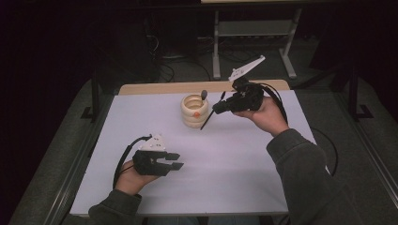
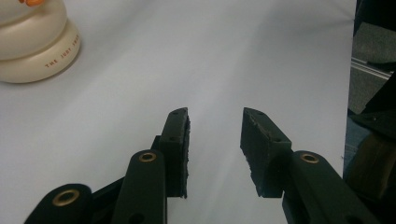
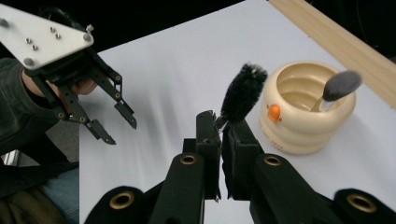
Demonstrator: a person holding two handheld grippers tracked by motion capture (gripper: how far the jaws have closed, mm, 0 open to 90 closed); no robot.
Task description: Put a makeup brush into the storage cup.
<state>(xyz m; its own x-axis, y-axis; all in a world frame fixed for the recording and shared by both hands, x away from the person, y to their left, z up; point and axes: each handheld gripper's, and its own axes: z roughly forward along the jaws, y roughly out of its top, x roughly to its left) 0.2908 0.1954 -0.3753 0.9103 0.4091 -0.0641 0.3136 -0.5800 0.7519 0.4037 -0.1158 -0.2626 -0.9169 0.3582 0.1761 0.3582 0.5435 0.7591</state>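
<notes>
While the right gripper (image 3: pixel 223 133) pinches the black brush (image 3: pixel 243 93), tip its handle into the cream holder (image 3: pixel 299 109) beside the grey brush (image 3: pixel 337 88). Lower slowly. The left gripper (image 2: pixel 215 140) waits, spread and empty.

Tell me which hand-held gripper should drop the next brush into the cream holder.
Right. The right hand-held gripper is shut on the black brush beside the cream holder; the left hand-held gripper sits open and empty, farther away.

Room dim, surroundings near black in high view. White worktop (image 1: pixel 234 164) brightest area, evenly lit from above, mild bluish cast. Shadows soft: faint smear under left claw (image 1: pixel 174 161), weak one beside cream pot (image 1: pixel 195 111). Slight glare on pot glaze. Grey brush (image 3: pixel 340 87) in pot blurred. Near claw arms soft, out of focus. High view grainy.
</notes>
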